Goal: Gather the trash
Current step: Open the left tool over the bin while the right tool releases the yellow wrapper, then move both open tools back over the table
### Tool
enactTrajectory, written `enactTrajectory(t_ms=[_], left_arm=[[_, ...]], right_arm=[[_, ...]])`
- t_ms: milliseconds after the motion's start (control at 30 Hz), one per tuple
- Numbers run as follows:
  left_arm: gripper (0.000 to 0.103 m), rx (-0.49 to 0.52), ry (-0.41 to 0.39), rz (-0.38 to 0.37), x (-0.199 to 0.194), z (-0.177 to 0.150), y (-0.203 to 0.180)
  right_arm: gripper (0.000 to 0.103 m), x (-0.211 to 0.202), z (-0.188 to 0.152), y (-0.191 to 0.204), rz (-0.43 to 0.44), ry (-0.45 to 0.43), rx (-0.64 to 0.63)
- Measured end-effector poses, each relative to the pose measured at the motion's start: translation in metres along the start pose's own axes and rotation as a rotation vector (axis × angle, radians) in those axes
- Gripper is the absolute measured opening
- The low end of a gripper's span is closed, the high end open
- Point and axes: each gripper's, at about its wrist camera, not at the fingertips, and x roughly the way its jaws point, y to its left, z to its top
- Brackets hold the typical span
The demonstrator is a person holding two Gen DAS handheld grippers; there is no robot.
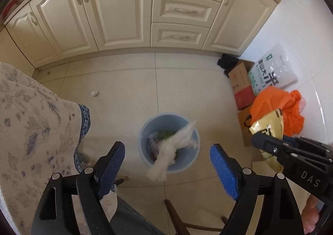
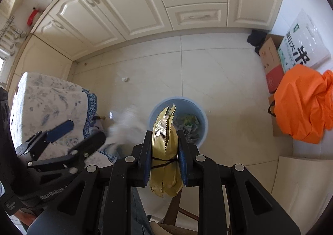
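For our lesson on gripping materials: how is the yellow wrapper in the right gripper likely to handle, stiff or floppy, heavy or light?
The wrapper looks creased and flattened between the right gripper pads, so probably thin and floppy. It seems empty, so likely light. Its glossy film may be slippery.

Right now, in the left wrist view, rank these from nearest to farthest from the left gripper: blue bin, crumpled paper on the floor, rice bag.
1. Blue bin: straight ahead of the left gripper, below its open jaws.
2. Crumpled paper: farther out on the floor, to the left.
3. Rice bag: far right, against the wall.
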Motion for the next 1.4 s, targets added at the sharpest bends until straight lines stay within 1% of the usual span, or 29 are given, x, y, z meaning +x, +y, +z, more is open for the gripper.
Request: enactTrajectory(t_ms=[67,167,267,300,400,433,467,500,533,567,600,633,733,900,1167,1300,1400], left_arm=[[0.08,-0.001,0.006,0.016,0.004,0.006,0.006],[0.08,-0.029,0.017,0.025,0.009,0.009,0.019],[0.08,-0.044,0.012,0.038,0.005,-0.003,0.024],[0.08,-0.044,0.008,0.047,0.002,-0.013,0.023],[0.08,-0.041,0.007,0.069,0.0,-0.024,0.02],[0.08,-0.041,0.009,0.072,-0.003,-0.029,0.015],[0.08,-0.044,0.009,0.072,-0.005,-0.031,0.015],[0.08,-0.048,0.008,0.072,-0.007,-0.033,0.016],[0.08,-0.053,0.006,0.072,-0.009,-0.035,0.018],[0.08,-0.056,0.005,0.074,-0.011,-0.036,0.019],[0.08,-0.059,0.004,0.077,-0.015,-0.04,0.022],[0.08,-0.061,0.001,0.081,-0.016,-0.042,0.023],[0.08,-0.059,0.001,0.086,-0.019,-0.047,0.027],[0.08,-0.071,-0.003,0.075,-0.024,-0.051,0.031],[0.08,-0.079,-0.019,0.056,-0.035,-0.056,0.035],[0.08,-0.076,-0.034,0.039,-0.047,-0.06,0.034],[0.08,-0.069,-0.052,0.04,-0.058,-0.065,0.032]], right_arm=[[0.022,0.004,-0.002,-0.003,-0.01,0.011,0.005],[0.022,0.012,-0.003,-0.004,-0.013,0.038,0.012],[0.022,0.018,-0.005,0.001,-0.012,0.048,0.001],[0.022,0.02,-0.005,0.004,-0.008,0.051,-0.006],[0.022,0.026,-0.005,0.015,-0.001,0.059,-0.028],[0.025,0.027,-0.005,0.018,0.003,0.059,-0.031],[0.025,0.027,-0.005,0.022,0.004,0.053,-0.033],[0.028,0.026,-0.004,0.026,-0.011,0.041,-0.038],[0.041,0.025,-0.005,0.031,-0.032,0.033,-0.043],[0.059,0.024,-0.005,0.035,-0.042,0.015,-0.053],[0.067,0.021,-0.005,0.04,-0.042,-0.01,-0.07],[0.078,0.019,-0.005,0.043,-0.046,-0.023,-0.081],[0.079,0.016,-0.006,0.05,-0.077,-0.04,-0.107],[0.079,0.018,-0.006,0.051,-0.099,-0.022,-0.104],[0.079,0.005,-0.013,0.05,-0.111,-0.034,-0.108],[0.079,-0.006,-0.017,0.051,-0.112,-0.053,-0.111],[0.079,-0.015,-0.021,0.053,-0.107,-0.071,-0.114]])
